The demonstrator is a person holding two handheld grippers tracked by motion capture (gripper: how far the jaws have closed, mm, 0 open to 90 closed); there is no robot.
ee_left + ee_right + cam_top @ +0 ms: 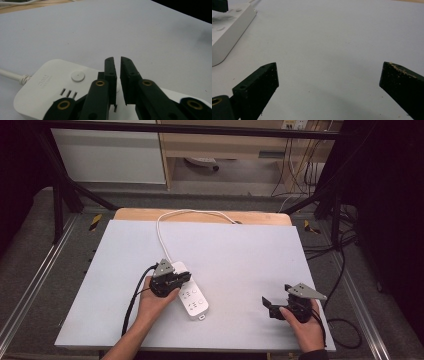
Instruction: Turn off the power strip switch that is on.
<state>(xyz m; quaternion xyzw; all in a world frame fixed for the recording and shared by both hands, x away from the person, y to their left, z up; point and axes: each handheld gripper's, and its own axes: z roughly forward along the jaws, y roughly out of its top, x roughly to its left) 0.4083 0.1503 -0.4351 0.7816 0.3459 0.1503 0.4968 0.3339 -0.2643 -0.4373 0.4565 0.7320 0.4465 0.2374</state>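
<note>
White power strip (190, 292), long axis diagonal, cord end far-left

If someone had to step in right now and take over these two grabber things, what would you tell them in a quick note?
Left hand-held gripper: over the white power strip, jaws a narrow slit apart with nothing between them, just past the round button.
Right hand-held gripper: jaws wide open and empty, resting low over the bare white board on the right, well apart from the strip.
Things: the strip lies near the left hand; its white cable loops off over the far edge.
Done: cannot tell whether the button has been pressed.
Left: probably check the button; the right gripper is free to steady the strip.
</note>
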